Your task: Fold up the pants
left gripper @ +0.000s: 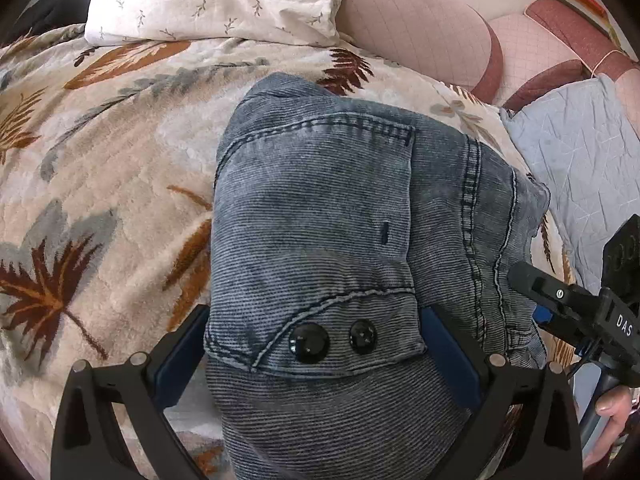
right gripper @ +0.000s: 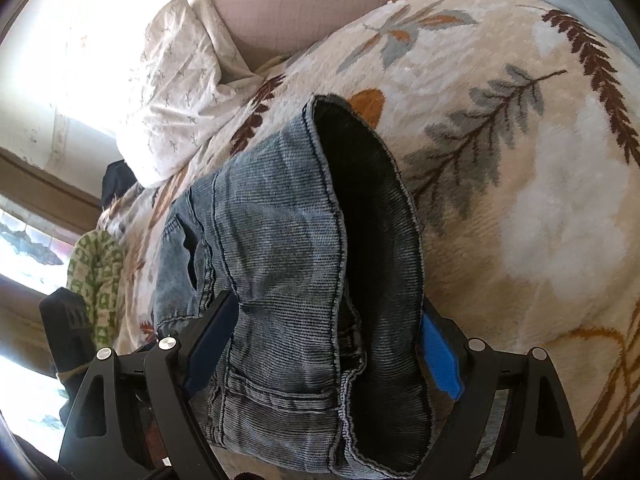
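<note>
Leaf-print blanket (left gripper: 120,168) | pants (left gripper: 320,220) clamped by both tongs | "DAS" on right tongs (left gripper: 516,276)

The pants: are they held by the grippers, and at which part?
Both hold the pants: left gripper at the buttoned flap, right gripper at the waistband.

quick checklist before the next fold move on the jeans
1. Left tool around the faded blue corduroy-textured denim pants, at the two-button flap: ok.
2. Right tool around the bunched pants edge: ok.
3. Firmness of either grip: cannot tell.
4. Pants lying flat: not ok, the edge is lifted and shows the dark inside.
5. Fuzzy cream leaf-print blanket smooth beneath: ok.
</note>
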`<state>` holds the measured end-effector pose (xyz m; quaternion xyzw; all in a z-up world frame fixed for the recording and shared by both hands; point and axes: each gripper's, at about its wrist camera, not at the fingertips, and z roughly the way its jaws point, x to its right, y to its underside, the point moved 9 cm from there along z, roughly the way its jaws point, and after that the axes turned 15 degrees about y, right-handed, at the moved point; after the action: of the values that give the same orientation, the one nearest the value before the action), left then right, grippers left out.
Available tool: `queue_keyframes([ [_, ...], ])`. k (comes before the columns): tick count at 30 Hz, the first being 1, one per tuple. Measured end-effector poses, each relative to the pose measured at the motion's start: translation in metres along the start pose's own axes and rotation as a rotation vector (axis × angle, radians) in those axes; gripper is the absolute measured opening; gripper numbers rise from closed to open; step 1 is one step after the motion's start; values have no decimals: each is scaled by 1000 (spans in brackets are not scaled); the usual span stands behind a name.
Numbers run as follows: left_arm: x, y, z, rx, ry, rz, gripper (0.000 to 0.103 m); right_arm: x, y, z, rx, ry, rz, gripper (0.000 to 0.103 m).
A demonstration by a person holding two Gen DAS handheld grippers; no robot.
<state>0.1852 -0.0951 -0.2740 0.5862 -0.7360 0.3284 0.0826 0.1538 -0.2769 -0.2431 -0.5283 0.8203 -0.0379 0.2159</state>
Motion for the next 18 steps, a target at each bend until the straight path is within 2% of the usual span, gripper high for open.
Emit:
queue_keyframes([
  [11,-2,2,4,-15,-23,8,103,-13,9,7,-16,2,-45,86],
  [18,-2,4,3,14,-43,34,103,-16,14,12,-19,26,-74,86],
])
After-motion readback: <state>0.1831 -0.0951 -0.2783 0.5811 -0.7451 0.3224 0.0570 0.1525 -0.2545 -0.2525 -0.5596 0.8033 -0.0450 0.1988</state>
